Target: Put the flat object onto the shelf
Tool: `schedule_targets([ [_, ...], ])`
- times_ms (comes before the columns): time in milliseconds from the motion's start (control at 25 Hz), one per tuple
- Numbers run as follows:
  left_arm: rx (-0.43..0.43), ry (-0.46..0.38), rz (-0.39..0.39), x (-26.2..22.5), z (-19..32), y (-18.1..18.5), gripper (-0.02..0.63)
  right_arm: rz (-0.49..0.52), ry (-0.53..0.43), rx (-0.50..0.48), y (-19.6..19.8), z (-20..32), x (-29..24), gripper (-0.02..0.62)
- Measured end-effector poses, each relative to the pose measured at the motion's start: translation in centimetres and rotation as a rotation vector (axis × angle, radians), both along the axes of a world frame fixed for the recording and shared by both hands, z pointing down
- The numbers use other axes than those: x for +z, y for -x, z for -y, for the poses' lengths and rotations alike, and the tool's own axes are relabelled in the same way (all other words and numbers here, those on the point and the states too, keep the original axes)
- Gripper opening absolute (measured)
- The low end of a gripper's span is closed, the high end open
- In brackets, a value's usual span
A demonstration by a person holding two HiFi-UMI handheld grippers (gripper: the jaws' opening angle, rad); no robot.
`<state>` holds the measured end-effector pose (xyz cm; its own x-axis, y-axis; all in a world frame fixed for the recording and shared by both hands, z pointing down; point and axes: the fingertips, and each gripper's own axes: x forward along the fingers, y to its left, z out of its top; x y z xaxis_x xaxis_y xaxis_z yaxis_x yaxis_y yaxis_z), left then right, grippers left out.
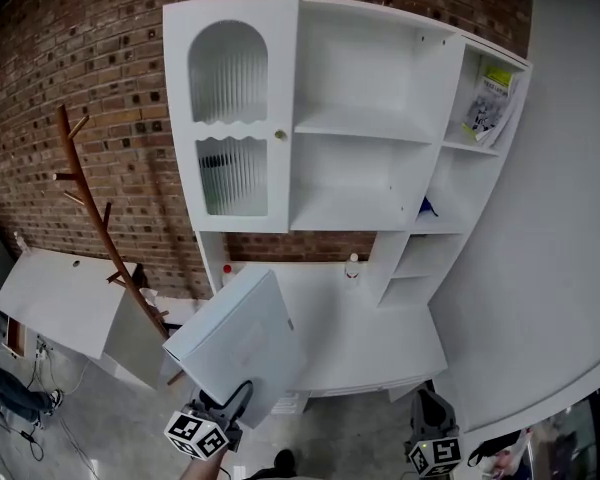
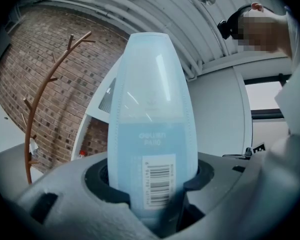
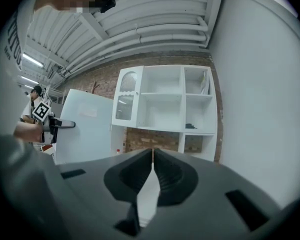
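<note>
**Flat object clamped in left tool, short of the shelf unit**

Brick wall (image 1: pixel 100 88) across the upper left of the head view, with a white shelf unit (image 1: pixel 365 128) against it and a white desk (image 1: pixel 380 338) beneath.

Hard to make out:
- Lower corner of the flat object (image 1: pixel 242 340) covered by the left tool (image 1: pixel 228 400).
- Right tool (image 1: pixel 432 413) cut off by the bottom edge of the frame.
- Most of the shelf unit blocked by the flat object (image 2: pixel 150 114) in the left gripper view.
- Print above its barcode too blurred to read.
- Dark blue item (image 1: pixel 427 208) in a right-hand compartment too small to identify.

Counted:
- Two tools.
- One flat object, pale blue.
- One wooden coat rack (image 1: pixel 90 203).
- Two small bottles (image 1: pixel 353 265) at the back of the desk.
- One booklet (image 1: pixel 490 103) at upper right.
- One door (image 1: pixel 232 118) with two ribbed panes.

Left tool (image 2: pixel 150 191) clamped on the flat object's lower end, sheet upright and rising from the jaws. Flat object at lower centre-left of the head view, below the door and well apart from the open compartments.

Right tool (image 3: pixel 152 156) pressed together, nothing between the jaws.
</note>
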<state>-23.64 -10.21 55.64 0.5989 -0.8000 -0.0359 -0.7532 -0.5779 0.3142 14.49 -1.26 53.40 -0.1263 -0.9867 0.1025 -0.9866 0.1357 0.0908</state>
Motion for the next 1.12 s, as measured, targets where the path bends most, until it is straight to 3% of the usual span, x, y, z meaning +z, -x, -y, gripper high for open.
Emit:
schedule_targets([
  [440, 0.093, -0.021, -0.013, -0.4, 7.0, 0.2, 0.275, -0.005, -0.006, 0.038, 2.1, 5.6, -0.4, 0.031],
  [1120, 0.081, 0.004, 0.001, 0.4, 9.6, 0.5, 0.275, 0.016, 0.017, 0.013, 2.2, 9.7, 0.7, 0.031],
])
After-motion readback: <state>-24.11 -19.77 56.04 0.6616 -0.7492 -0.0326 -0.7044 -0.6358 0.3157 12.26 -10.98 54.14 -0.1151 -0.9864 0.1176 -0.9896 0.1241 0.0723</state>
